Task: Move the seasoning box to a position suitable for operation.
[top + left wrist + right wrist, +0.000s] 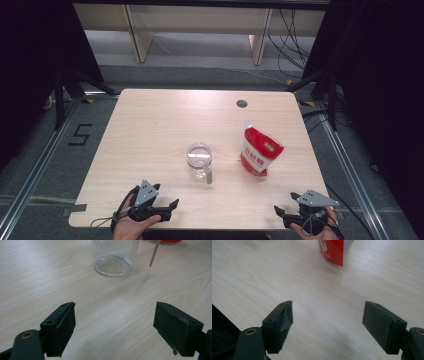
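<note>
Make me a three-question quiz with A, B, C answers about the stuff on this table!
1. Where does the red pouch stand from the glass pitcher in the high view?
A. left of it
B. right of it
C. inside it

2. How many grippers are on the table?
A. one
B. two
C. three

3. How are the left gripper jaws?
A. open
B. shut on the pitcher
C. shut on the pouch

Answers: 1 B, the pouch stands at the pitcher's right. 2 B, the left gripper and the right gripper sit at the near edge. 3 A, nothing but bare wood lies between them.
</note>
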The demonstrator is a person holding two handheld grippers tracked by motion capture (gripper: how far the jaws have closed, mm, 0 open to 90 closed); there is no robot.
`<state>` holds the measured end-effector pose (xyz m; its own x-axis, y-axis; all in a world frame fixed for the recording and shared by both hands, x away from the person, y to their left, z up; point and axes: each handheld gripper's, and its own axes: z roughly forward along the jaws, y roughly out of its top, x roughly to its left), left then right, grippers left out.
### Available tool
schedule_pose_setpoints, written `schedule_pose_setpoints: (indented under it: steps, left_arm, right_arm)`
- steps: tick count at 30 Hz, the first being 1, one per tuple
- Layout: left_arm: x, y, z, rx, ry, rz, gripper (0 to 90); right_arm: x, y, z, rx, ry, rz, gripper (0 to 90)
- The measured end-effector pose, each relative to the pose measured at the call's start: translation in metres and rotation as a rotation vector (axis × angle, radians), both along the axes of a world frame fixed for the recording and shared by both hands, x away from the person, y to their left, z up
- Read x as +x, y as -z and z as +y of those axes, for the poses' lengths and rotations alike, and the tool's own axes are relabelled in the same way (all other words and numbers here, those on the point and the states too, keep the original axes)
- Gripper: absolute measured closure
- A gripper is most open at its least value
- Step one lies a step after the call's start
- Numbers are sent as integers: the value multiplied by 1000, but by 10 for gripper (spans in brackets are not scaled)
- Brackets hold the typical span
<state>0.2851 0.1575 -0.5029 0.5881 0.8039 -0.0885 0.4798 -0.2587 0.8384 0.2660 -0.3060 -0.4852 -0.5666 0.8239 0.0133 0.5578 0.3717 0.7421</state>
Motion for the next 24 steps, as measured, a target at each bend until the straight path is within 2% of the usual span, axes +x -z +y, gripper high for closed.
schedule_pose_setpoints:
  steps: [1,2,5,8,11,12,15,16,18,19,21,23,24]
  left_arm:
    - [0,0,0,-11,-5,-1,175]
    - [0,0,1,-9,2,-3,180]
    - [0,-1,2,-5,4,-1,222]
    - [-1,-4,0,-36,36,5,323]
    - [-2,-7,0,-50,56,-5,476]
    - [-5,-10,-3,-55,80,-22,526]
    - [-7,-14,-10,-64,108,-44,644]
    - [-7,-15,-12,-80,119,-51,691]
    - [-7,-17,-15,-81,129,-51,767]
    - [-4,-21,-21,-94,160,-64,805]
    - [-3,-24,-25,-102,171,-69,841]
    - [1,-35,-36,-105,215,-82,865]
    - [2,-38,-38,-108,220,-90,876]
  right_arm:
    - [0,0,0,-3,-3,-1,252]
    - [0,0,0,-2,9,1,251]
    - [1,0,0,7,-7,7,252]
    - [1,0,-1,16,-23,17,252]
    - [1,0,0,18,-2,5,252]
    - [2,1,-1,8,-14,-24,252]
    - [3,1,0,12,-19,-29,252]
    - [3,1,0,10,-28,-34,252]
    - [3,1,0,18,-22,-19,252]
    - [3,1,0,22,-20,-20,252]
    - [3,0,-1,12,-21,-32,252]
    - [3,1,0,21,-27,-30,252]
    - [3,0,0,6,-19,-39,253]
